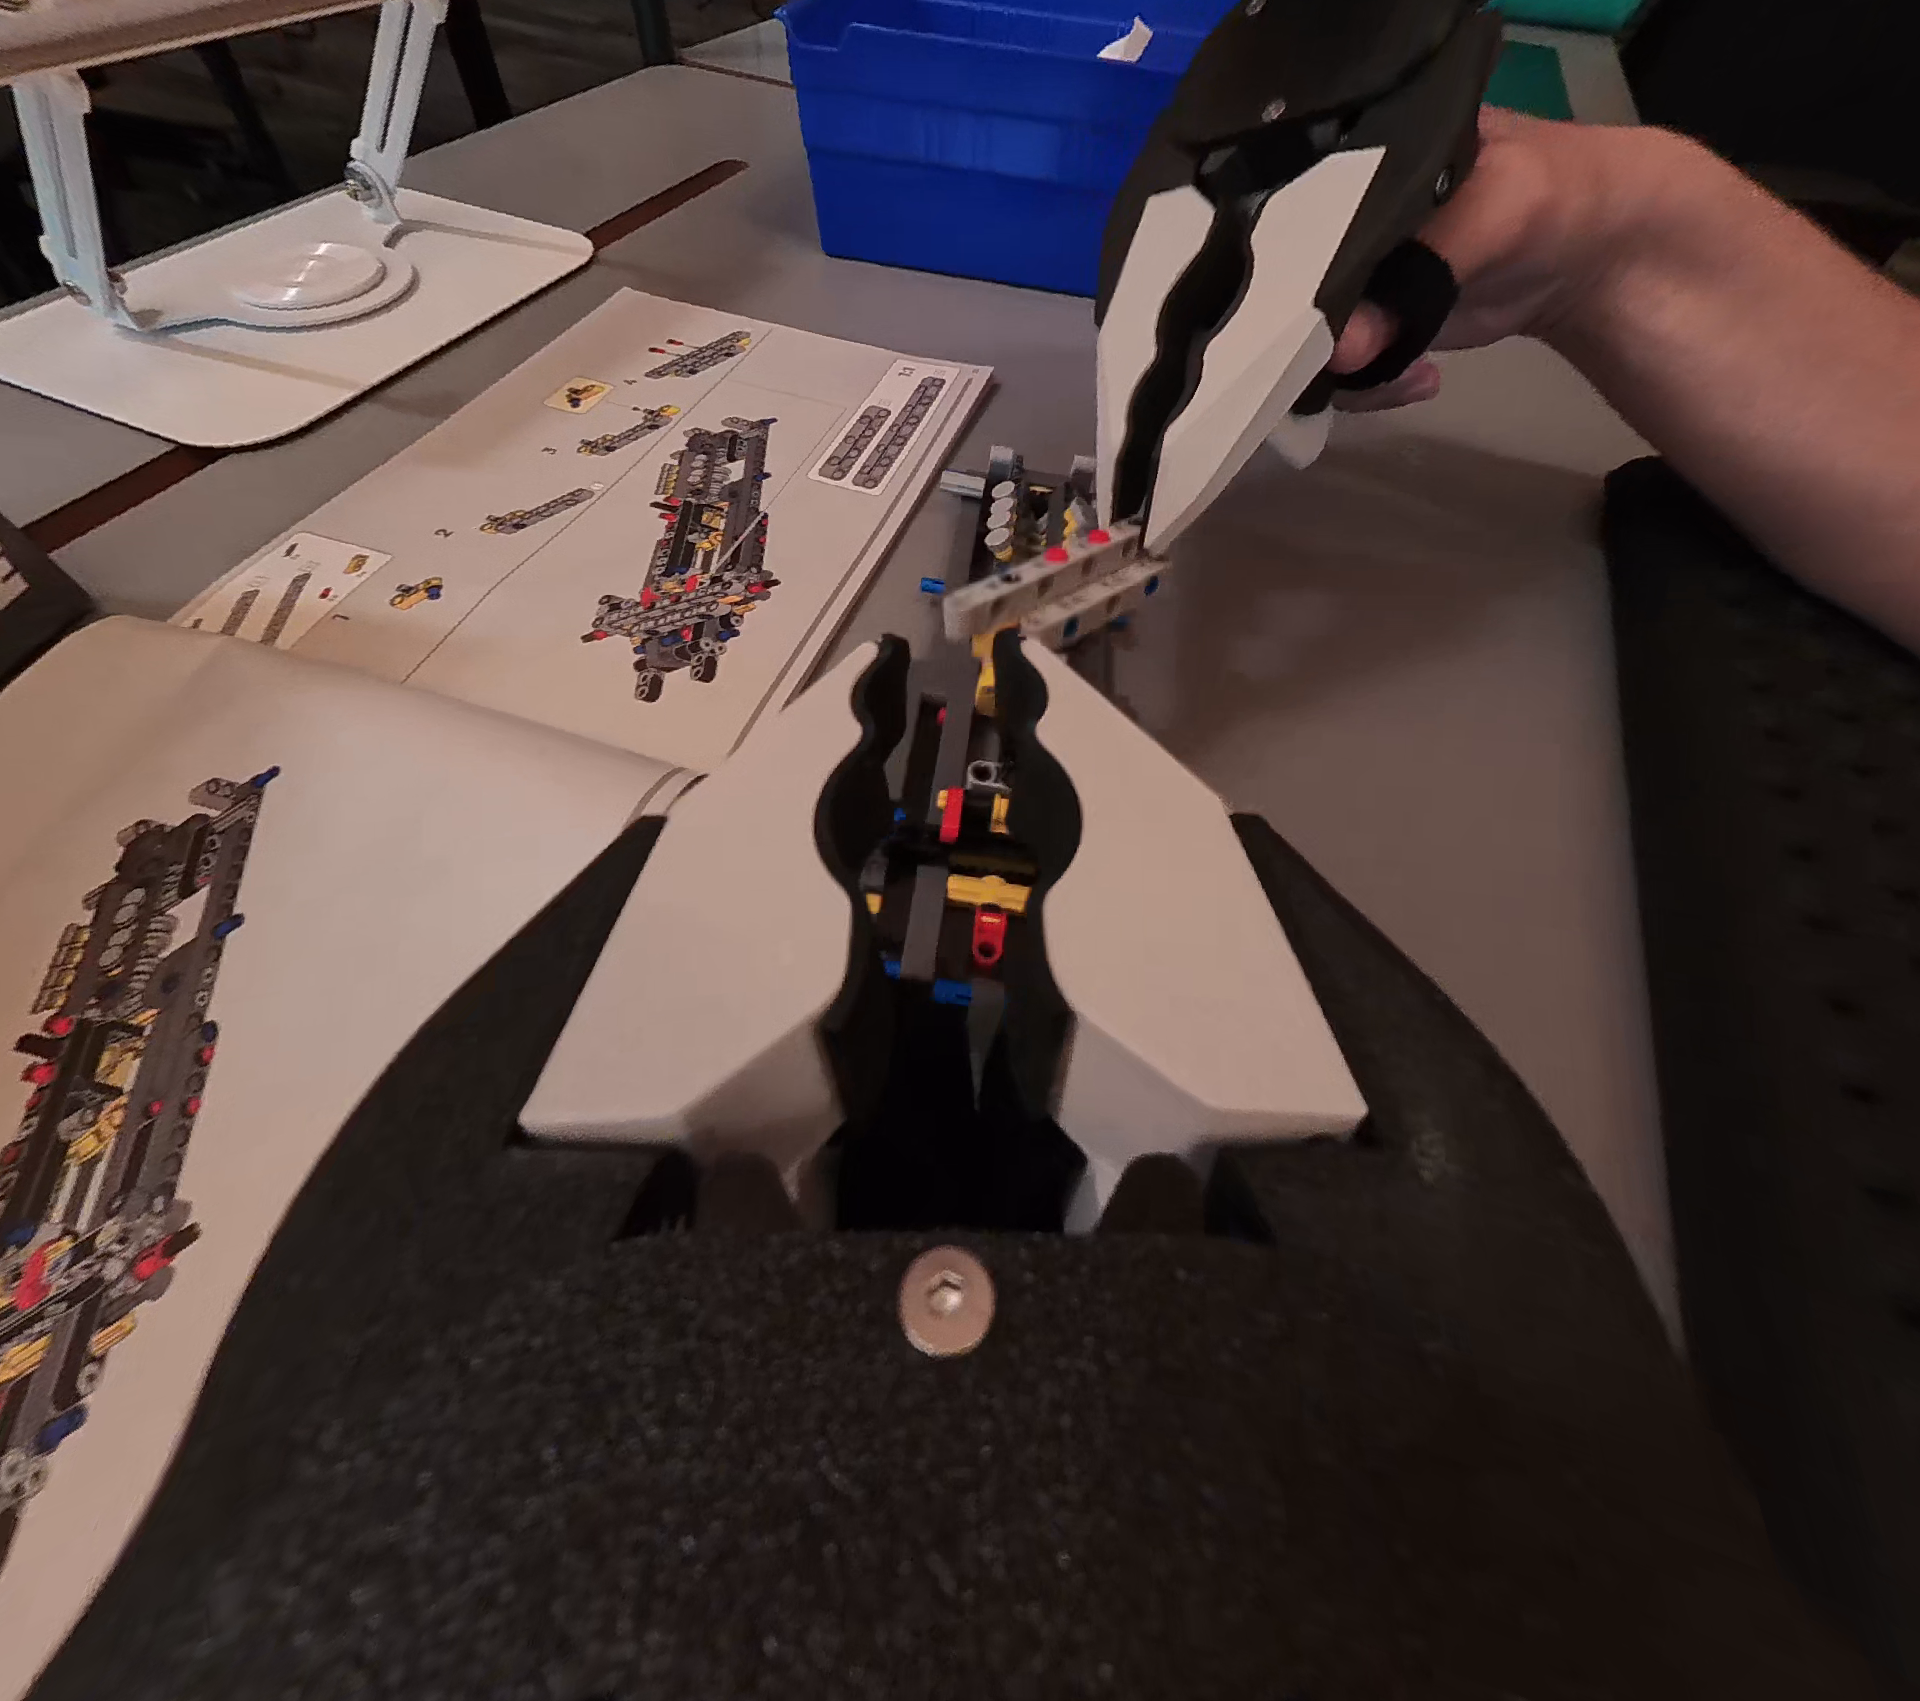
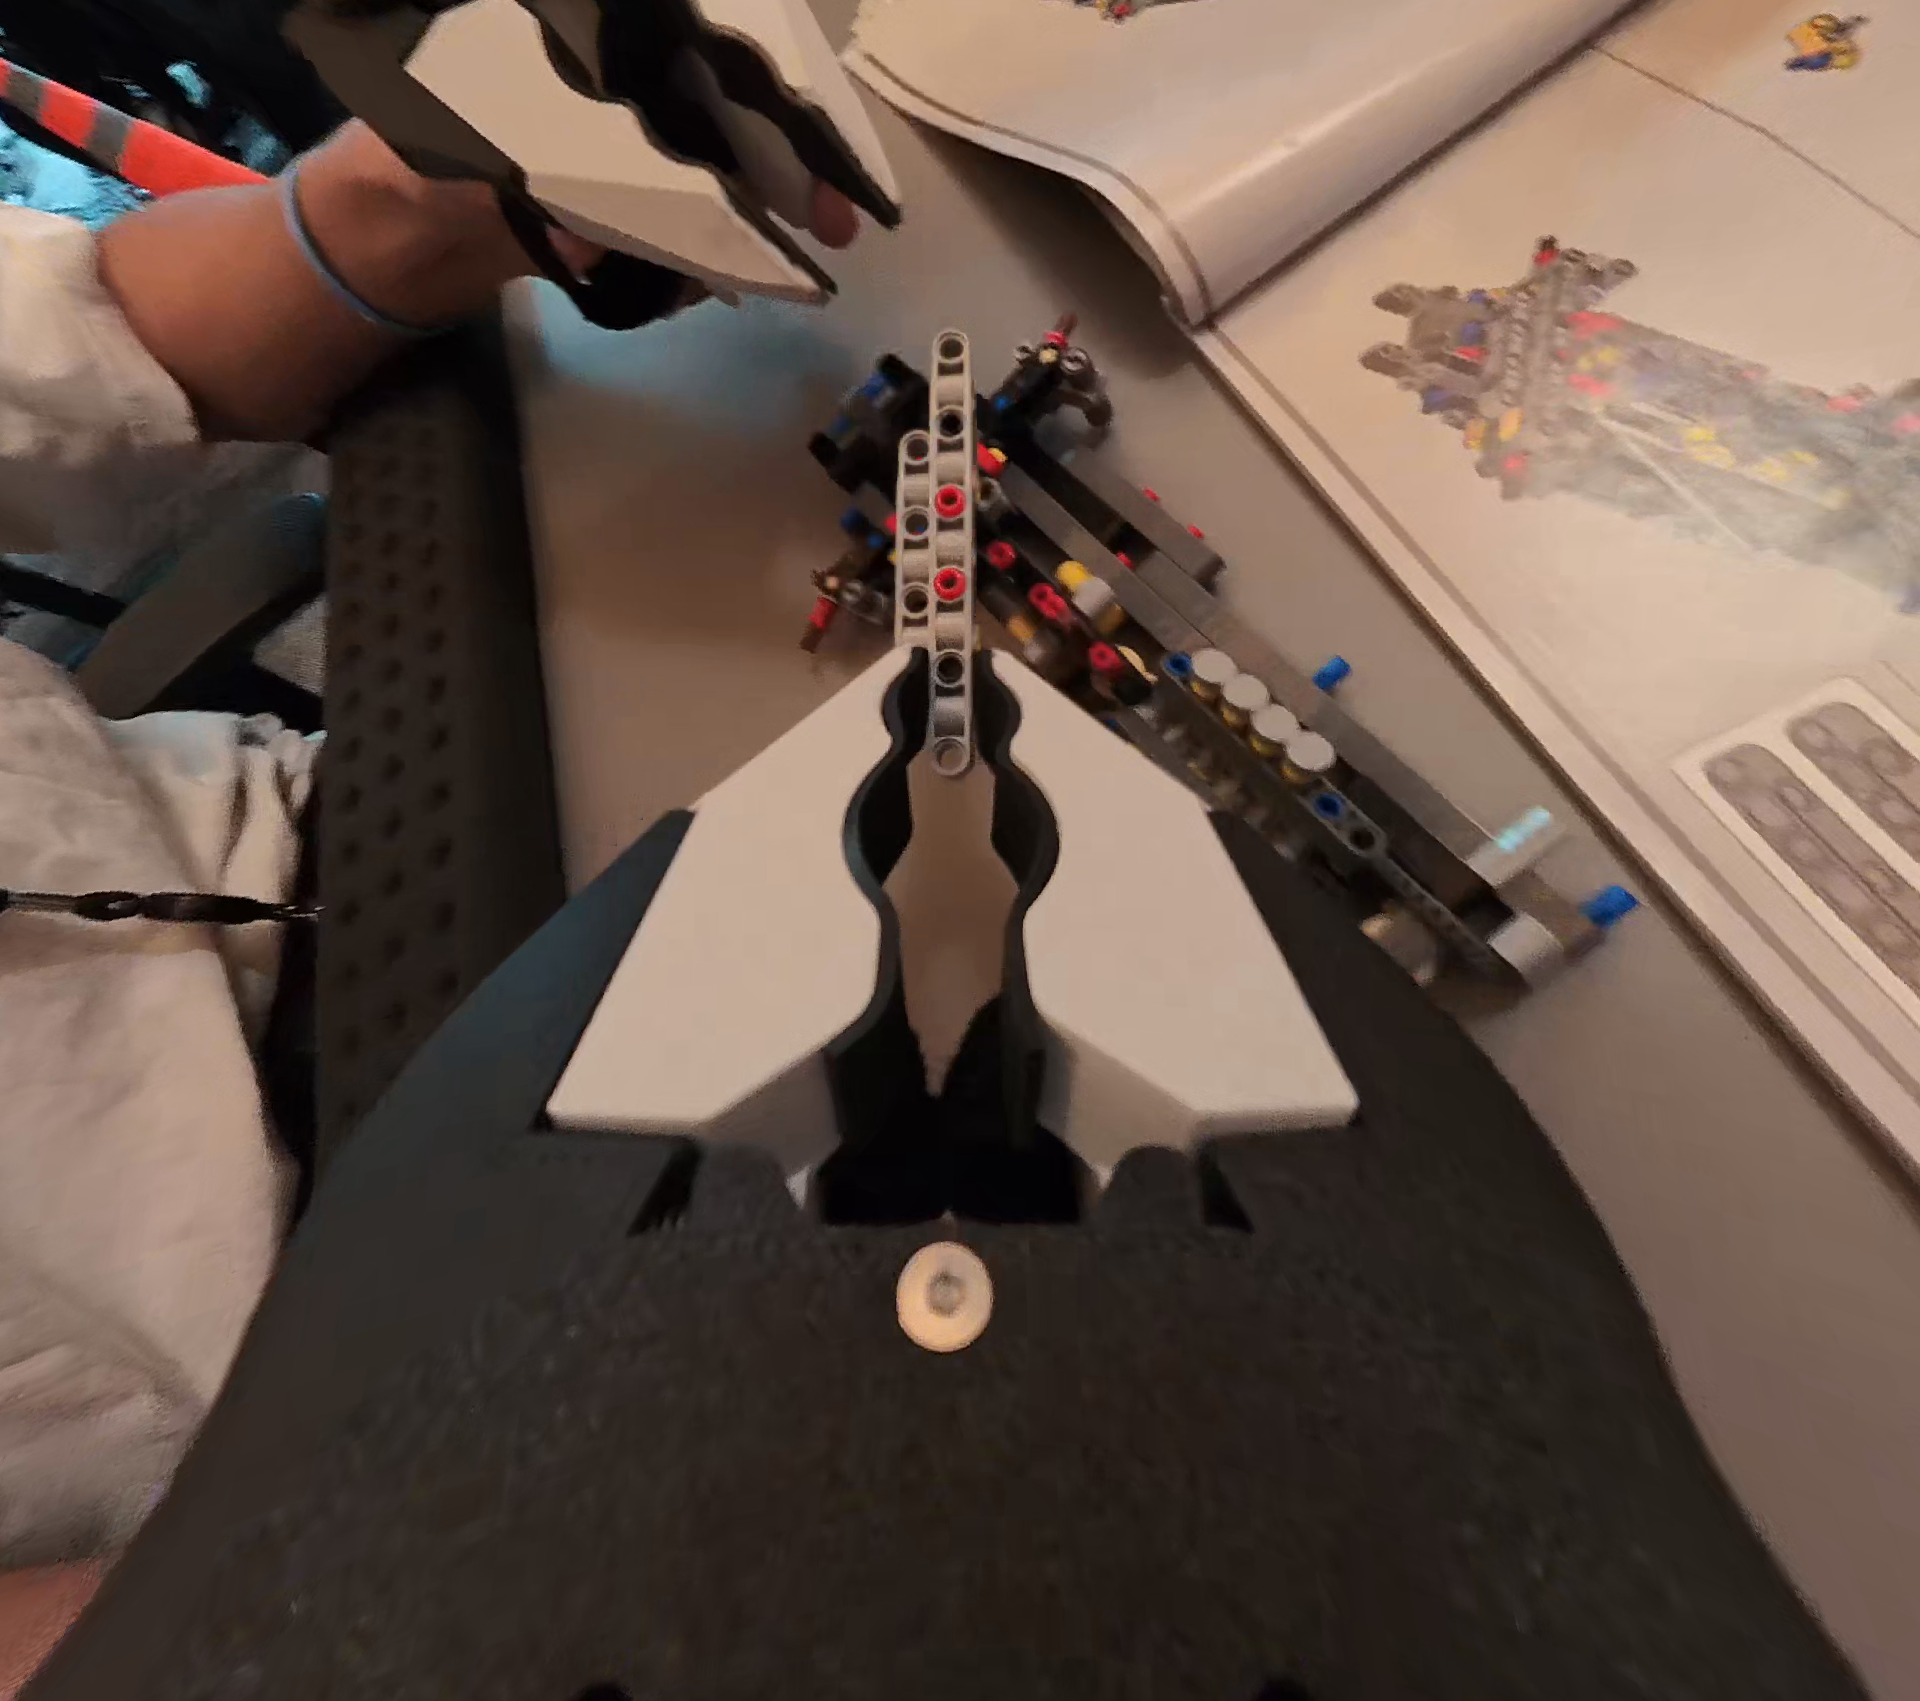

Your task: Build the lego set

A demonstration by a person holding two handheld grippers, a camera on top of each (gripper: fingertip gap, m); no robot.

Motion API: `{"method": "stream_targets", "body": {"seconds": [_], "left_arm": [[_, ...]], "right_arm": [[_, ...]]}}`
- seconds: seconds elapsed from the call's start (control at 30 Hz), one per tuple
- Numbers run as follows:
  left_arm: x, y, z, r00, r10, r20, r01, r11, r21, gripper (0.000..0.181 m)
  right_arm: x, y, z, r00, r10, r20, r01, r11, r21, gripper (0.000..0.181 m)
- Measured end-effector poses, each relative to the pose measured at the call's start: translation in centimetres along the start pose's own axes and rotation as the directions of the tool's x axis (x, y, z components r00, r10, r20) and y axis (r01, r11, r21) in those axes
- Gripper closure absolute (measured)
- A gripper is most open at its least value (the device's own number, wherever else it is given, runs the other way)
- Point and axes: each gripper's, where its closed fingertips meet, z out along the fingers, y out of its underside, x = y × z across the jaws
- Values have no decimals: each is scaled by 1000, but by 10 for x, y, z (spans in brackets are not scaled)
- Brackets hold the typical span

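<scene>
A long dark Lego chassis (image 2: 1195,643) with red, yellow and blue pins lies on the grey table (image 2: 675,612). My right gripper (image 2: 951,664) is shut on a pair of light grey beams (image 2: 948,425) with red pins and holds them just above the chassis's near end. In the left wrist view it (image 1: 1138,529) comes down from the upper right with the beams (image 1: 1049,586). My left gripper (image 1: 958,649) is slightly open and empty, hovering over the chassis (image 1: 997,508). In the right wrist view it (image 2: 862,254) sits up and to the left, apart from the beams.
An open instruction booklet (image 1: 520,529) lies left of the chassis and also shows in the right wrist view (image 2: 1558,249). A blue bin (image 1: 987,124) stands behind, a white stand (image 1: 312,280) at the back left. A dark perforated mat (image 2: 416,612) borders the table. Some 8 cm of space lies between my two pairs of fingers.
</scene>
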Motion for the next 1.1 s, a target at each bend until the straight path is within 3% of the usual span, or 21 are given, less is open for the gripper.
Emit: {"method": "stream_targets", "body": {"seconds": [0.23, 0.63, 0.87, 1.1], "left_arm": [[-4, 4, 0, 999, 23, 31, -22, 1000, -6, 171], [-7, 10, 2, 999, 24, 40, -23, 999, -29, 173], [-11, 16, 4, 998, 25, 50, -22, 998, -53, 174], [-21, 16, 1, 997, -1, 78, 5, 999, -53, 174]], "right_arm": [[16, -8, -29, 995, -5, -99, 16, 994, 112, 174], [51, 3, -42, 947, 1, -320, 18, 998, 58, 174], [89, -3, -74, 839, 83, -537, -16, 992, 129, 175], [104, -10, -99, 765, 174, -620, -34, 972, 231, 175]]}}
